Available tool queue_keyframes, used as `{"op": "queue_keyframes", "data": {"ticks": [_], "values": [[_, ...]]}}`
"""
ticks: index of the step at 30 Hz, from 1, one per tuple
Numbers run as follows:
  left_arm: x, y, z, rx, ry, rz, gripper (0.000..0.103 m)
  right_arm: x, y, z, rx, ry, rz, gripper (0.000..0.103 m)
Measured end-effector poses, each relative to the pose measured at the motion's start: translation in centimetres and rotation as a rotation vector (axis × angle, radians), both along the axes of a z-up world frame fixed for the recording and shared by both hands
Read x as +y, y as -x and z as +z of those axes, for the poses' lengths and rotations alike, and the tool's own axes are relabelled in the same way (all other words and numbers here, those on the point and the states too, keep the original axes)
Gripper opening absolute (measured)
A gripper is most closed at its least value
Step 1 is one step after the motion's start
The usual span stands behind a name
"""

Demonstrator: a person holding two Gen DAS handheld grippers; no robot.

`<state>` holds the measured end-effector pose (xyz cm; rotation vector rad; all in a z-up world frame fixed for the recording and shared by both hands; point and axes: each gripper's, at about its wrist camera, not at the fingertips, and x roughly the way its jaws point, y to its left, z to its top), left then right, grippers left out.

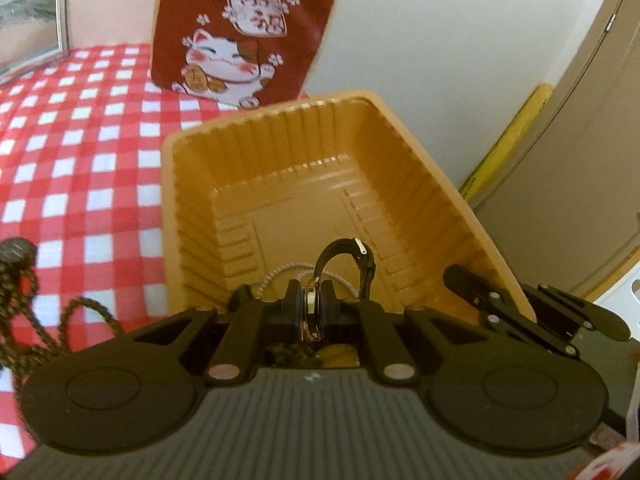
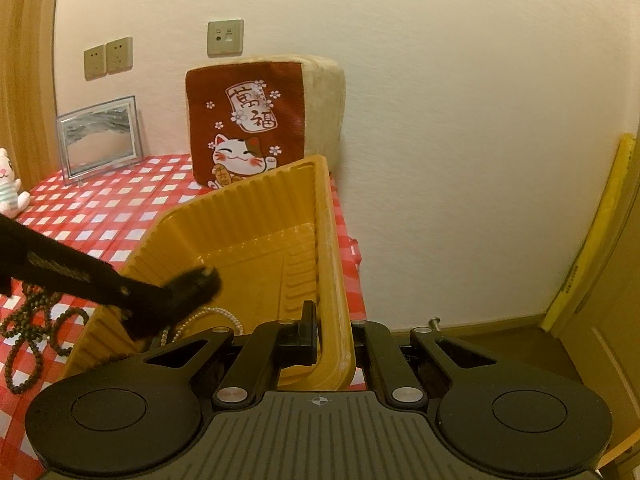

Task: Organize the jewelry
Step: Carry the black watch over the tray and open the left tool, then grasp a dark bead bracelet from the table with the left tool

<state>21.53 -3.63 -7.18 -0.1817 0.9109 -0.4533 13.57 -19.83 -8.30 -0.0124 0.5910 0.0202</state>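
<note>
**Operator A:** Left wrist view shows the left tool (image 1: 310, 314) pinching a wristwatch (image 1: 311, 312) by its case, face edge-on between the two pads. The black strap (image 1: 344, 258) loops upward beyond the fingertips. The tool sits over the near end of the yellow tray (image 1: 192, 208), so the watch is held above the tray's interior and has not yet been set down.

**Operator B:** Right wrist view confirms it. The right tool (image 2: 332, 334) is clamped on the tray's right wall, one finger (image 2: 306, 332) inside and the other outside. The tray appears tilted, its far end raised off the checked tabletop (image 2: 120, 196). A pearl necklace (image 2: 218, 316) already lies on the tray floor near the left tool.

**Operator A:** A cord of the same pale colour shows just behind the watch in the left view. The step in hand is judged to be depositing the watch into the tray.

**Operator B:** Agreed. The next move calls for lowering the left tool toward the tray floor, then spreading its fingers so the watch rests beside the pearls and not on them. The right tool should hold its clamp on the wall, so the tray does not shift during release.

**Operator A:** One item remains outside: a dark bead necklace (image 2: 28, 320) lies on the tabletop left of the tray. It is the probable next pickup. The cushion (image 2: 256, 128) and the picture frame (image 2: 100, 136) stand well apart and play no role.
</note>
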Motion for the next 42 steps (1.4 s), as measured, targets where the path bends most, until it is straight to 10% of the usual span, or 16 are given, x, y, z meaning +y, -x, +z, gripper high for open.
{"op": "queue_keyframes", "data": {"ticks": [19, 32, 42], "values": [[0.9, 1.0, 0.9, 0.004, 0.074, 0.048, 0.021, -0.4, -0.2, -0.5, 0.009, -0.008, 0.005, 0.004], [11.2, 4.0, 1.0, -0.051, -0.142, 0.279, 0.035, -0.7, -0.3, -0.7, 0.015, -0.013, 0.006, 0.004], [12.2, 5.6, -1.7, -0.01, -0.192, 0.255, 0.035, -0.7, -0.3, -1.0, 0.016, -0.009, 0.004, 0.004]]}}
